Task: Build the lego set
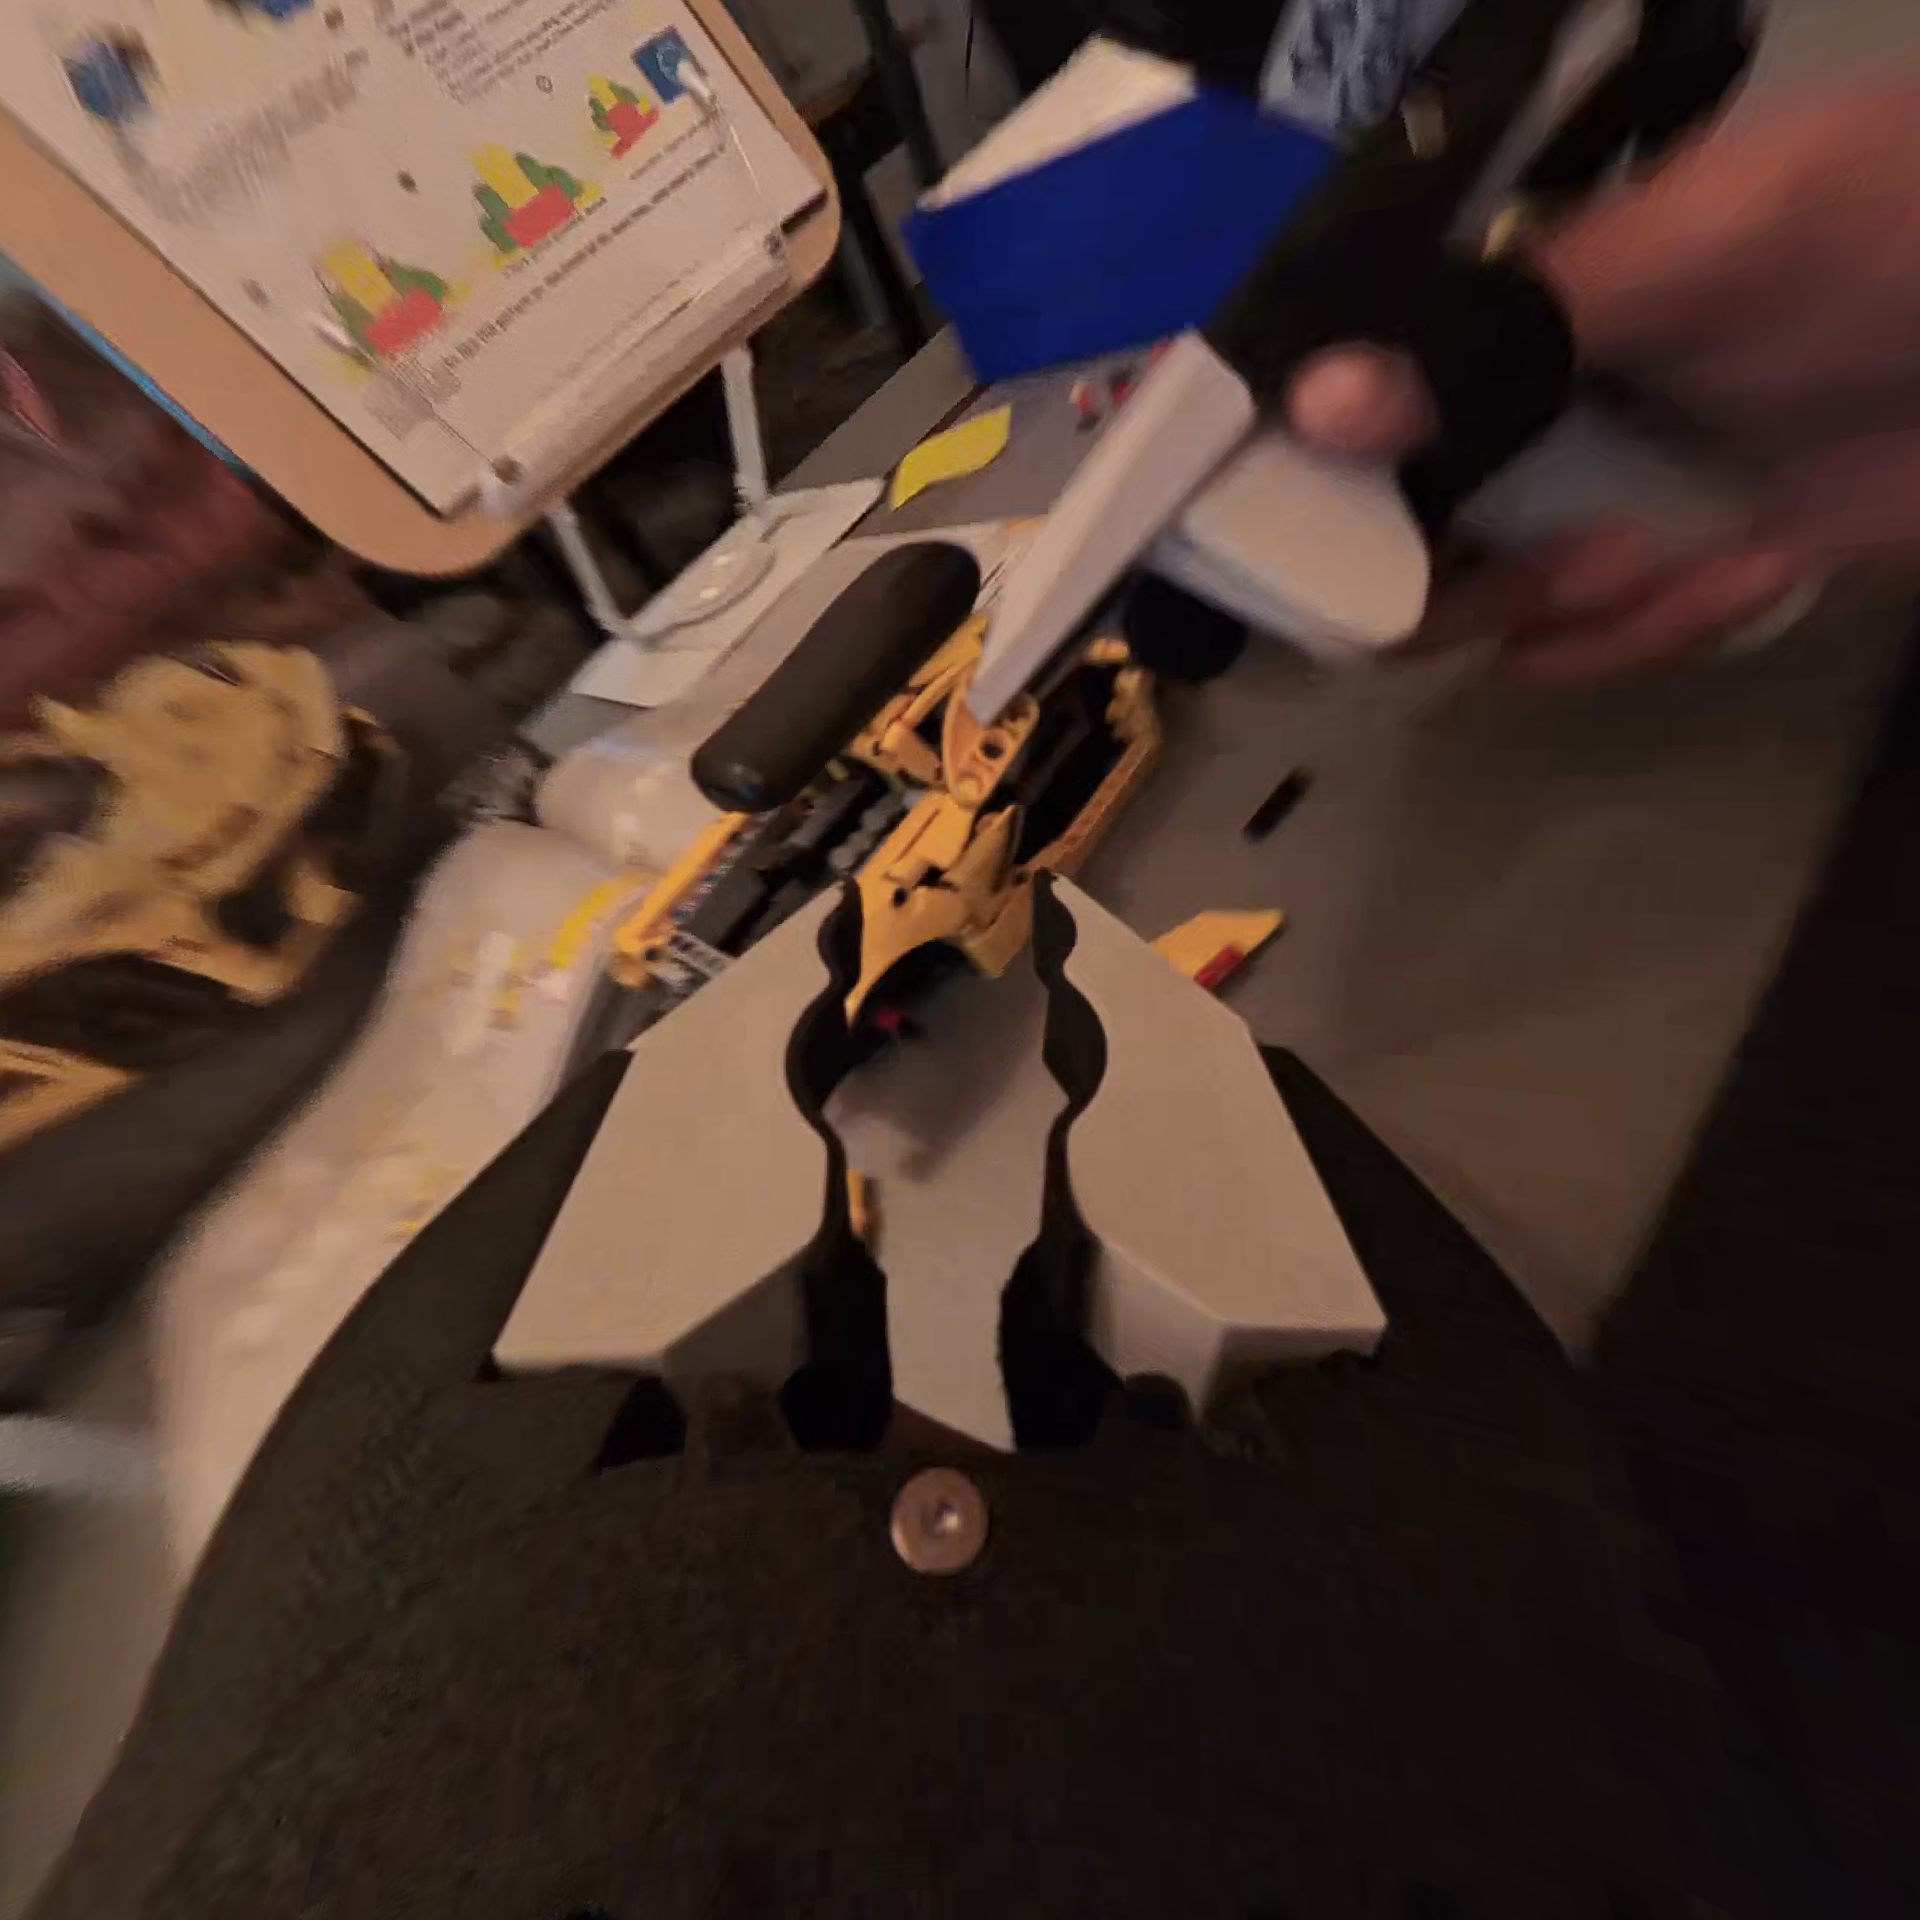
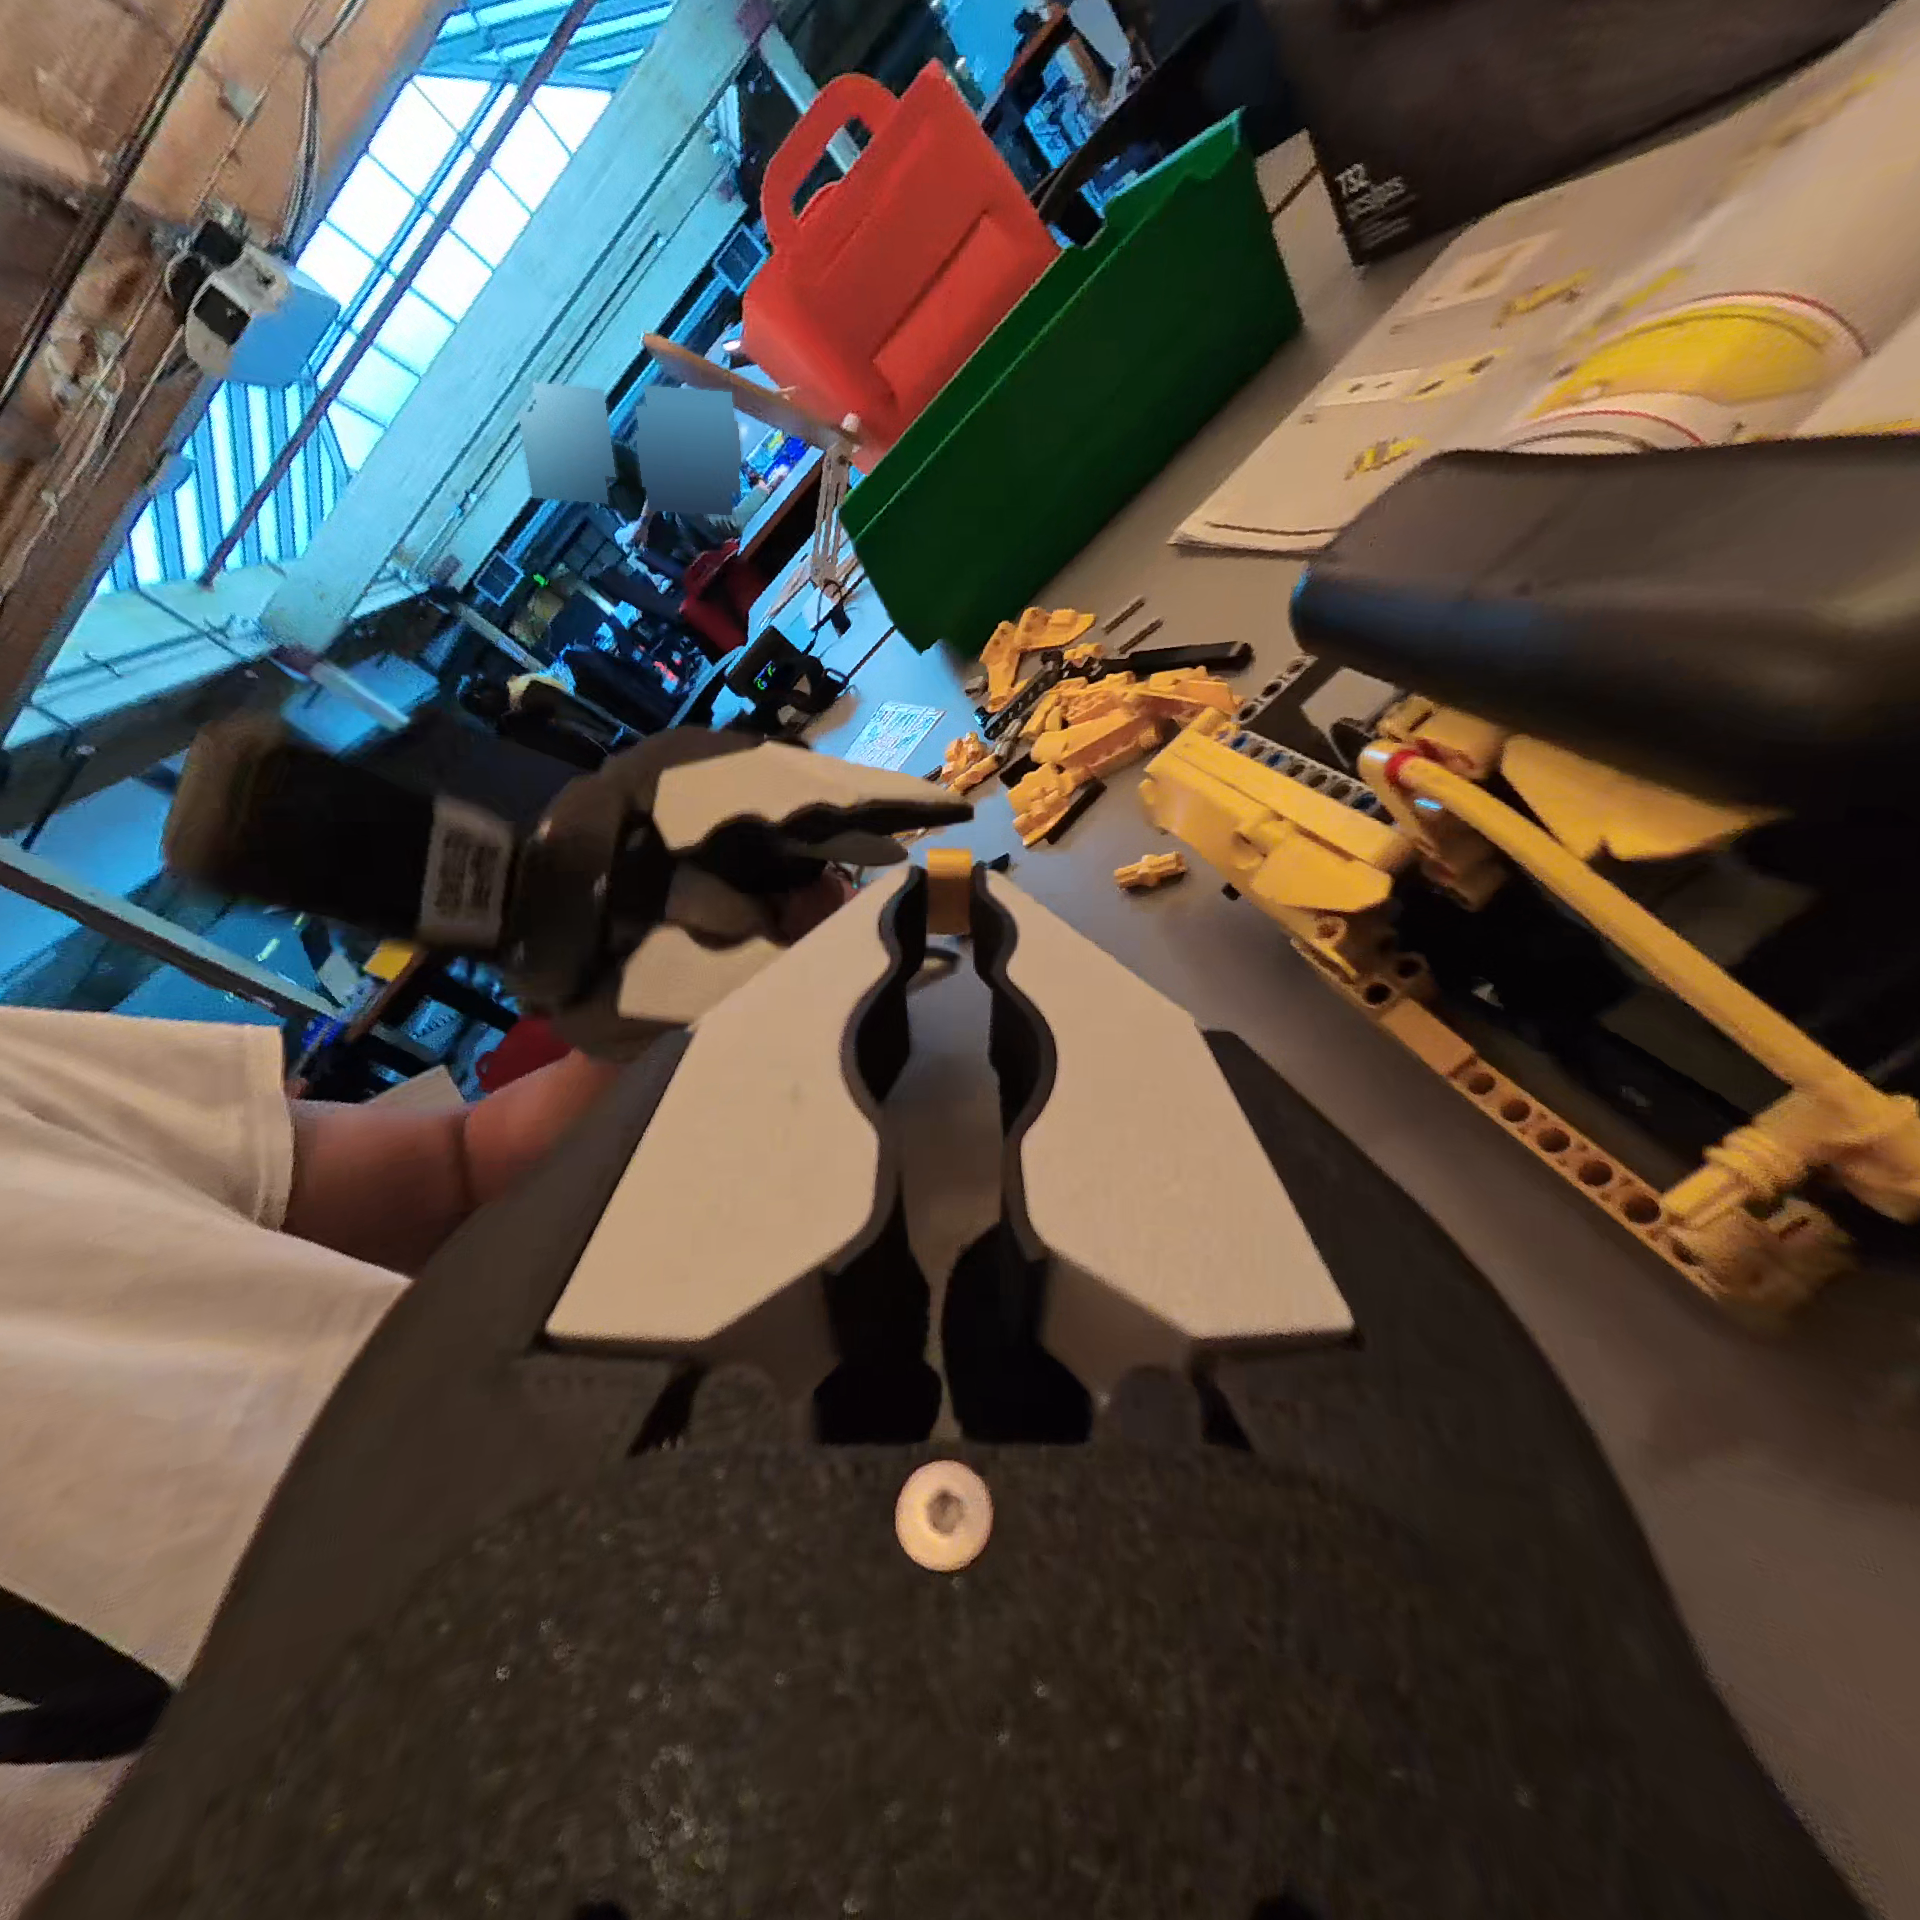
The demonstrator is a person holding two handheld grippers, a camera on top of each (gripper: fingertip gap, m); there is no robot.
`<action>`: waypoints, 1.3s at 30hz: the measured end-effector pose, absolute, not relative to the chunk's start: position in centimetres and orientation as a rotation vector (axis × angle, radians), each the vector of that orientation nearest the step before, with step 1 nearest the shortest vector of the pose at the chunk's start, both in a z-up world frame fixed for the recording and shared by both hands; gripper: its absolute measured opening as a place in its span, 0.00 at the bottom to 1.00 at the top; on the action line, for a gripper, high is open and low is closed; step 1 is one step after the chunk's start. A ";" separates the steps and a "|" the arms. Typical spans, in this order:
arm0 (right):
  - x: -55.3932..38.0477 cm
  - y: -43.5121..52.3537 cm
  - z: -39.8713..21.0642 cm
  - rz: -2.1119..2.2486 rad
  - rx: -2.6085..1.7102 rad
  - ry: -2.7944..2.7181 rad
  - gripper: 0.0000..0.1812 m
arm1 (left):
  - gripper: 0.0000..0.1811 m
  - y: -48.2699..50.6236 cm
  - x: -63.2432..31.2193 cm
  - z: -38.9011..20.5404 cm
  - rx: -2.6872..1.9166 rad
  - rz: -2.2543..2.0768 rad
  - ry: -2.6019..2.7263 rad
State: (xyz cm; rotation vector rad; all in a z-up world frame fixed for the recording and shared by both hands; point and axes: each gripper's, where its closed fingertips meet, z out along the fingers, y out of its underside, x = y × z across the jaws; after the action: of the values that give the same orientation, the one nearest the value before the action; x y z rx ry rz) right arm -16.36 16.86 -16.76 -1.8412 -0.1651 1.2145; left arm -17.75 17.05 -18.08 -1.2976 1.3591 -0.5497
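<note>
The yellow and black lego model (image 2: 1455, 852) lies on the grey table (image 2: 1143, 997), with a wide black rounded part (image 2: 1621, 613) on top. My right gripper (image 2: 948, 885) is shut on a small yellow piece (image 2: 948, 871) and holds it above the table, left of the model. My left gripper (image 2: 935, 826) is just beyond it, tips almost touching the piece. In the blurred left wrist view my left gripper (image 1: 940, 899) is open and empty, and the model (image 1: 966, 831) shows through the gap. One white finger (image 1: 1112, 520) of the right gripper reaches over the model.
Loose yellow and black pieces (image 2: 1091, 717) lie behind the model. A green bin (image 2: 1070, 416), a red bag-shaped box (image 2: 894, 270) and an open instruction booklet (image 2: 1558, 343) stand farther back. A picture board on a stand (image 1: 416, 229) and clear bags of parts (image 1: 499, 987) are at the left.
</note>
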 end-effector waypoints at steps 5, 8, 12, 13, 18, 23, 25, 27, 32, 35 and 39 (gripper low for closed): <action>-16.9 16.7 -17.0 1.336 -1.850 -0.114 0.03 | 0.19 17.7 -17.0 -18.8 -0.949 0.154 1.439; -17.4 16.6 -16.9 1.435 -1.838 -0.077 0.03 | 0.18 17.0 -16.6 -17.6 -0.791 0.343 1.391; -18.0 16.1 -16.5 1.629 -1.795 -0.016 0.03 | 0.11 17.0 -16.7 -16.5 -0.707 0.456 1.331; -18.0 16.0 -16.1 1.673 -1.769 -0.003 0.03 | 0.08 17.0 -16.7 -16.5 -0.691 0.471 1.333; -17.9 15.7 -15.5 1.789 -1.715 0.020 0.04 | 0.05 16.7 -16.9 -15.9 -0.632 0.497 1.325; -18.3 15.1 -14.1 1.930 -1.619 0.001 0.06 | 0.04 16.3 -17.4 -14.7 -0.659 0.379 1.282; -18.3 15.0 -14.3 1.954 -1.635 0.017 0.05 | 0.04 16.2 -17.4 -14.9 -0.625 0.404 1.297; -18.3 14.9 -14.2 1.978 -1.627 0.018 0.05 | 0.04 16.1 -17.4 -14.8 -0.611 0.401 1.290; -17.4 15.1 -12.3 1.722 -1.556 -0.137 0.11 | 0.04 16.1 -18.1 -12.5 -0.849 -0.072 1.173; -17.8 14.8 -10.9 1.315 -1.510 -0.376 0.18 | 0.04 16.0 -18.7 -11.3 -0.977 -0.408 1.092; -18.8 15.1 -9.8 0.856 -1.418 -0.501 0.21 | 0.04 15.8 -18.5 -11.7 -1.062 -0.574 1.094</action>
State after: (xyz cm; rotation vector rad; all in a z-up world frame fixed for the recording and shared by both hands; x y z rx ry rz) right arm -18.77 15.06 -9.82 -1.4184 -0.5012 0.8560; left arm -18.50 15.78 -11.71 -1.0616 1.0941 -0.5741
